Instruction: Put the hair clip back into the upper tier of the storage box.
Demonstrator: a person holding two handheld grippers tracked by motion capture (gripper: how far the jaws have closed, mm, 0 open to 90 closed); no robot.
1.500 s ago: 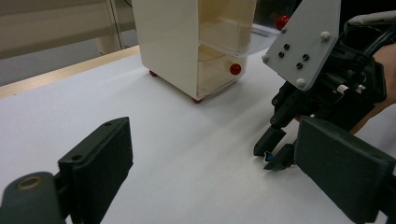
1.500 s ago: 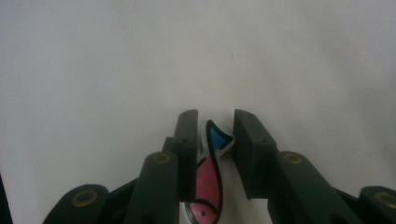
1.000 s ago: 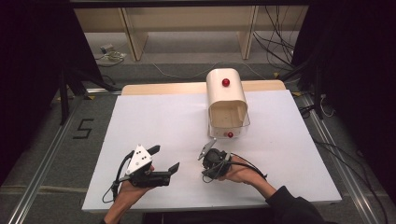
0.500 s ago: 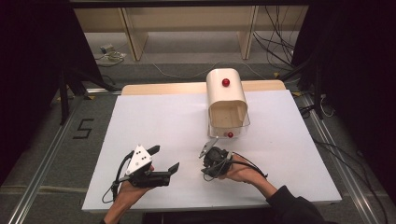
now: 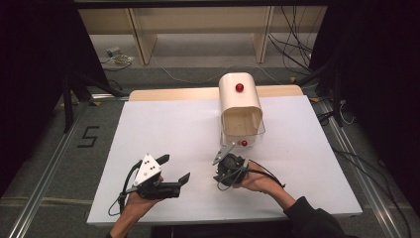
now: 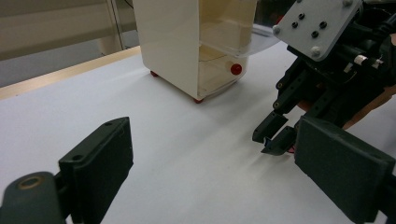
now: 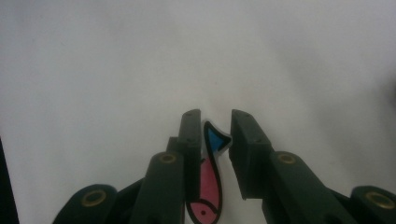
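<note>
A small flat fish piece [image 7: 208, 175], pink with a blue tail, lies on the white table [image 5: 168, 124] between the jaws of my right gripper [image 7: 215, 128]. The jaws stand narrow and point down at the table, and the tail spans from one pad to the other. In the high view my right gripper [image 5: 221, 177] is just in front of the cream box [image 5: 240, 106]. In the left gripper view its tips [image 6: 275, 140] sit low over the table. My left gripper [image 5: 173, 168] rests at the front left, open and holding nothing, its jaws [image 6: 219, 172] wide apart.
The cream box [image 6: 177, 42] has a red knob [image 5: 239, 88] on top. Its clear front flap [image 5: 247, 136] carries a second red knob [image 5: 244, 143] and faces me. A wooden strip [image 5: 173, 93] edges the table's far side. Cables trail from both grippers.
</note>
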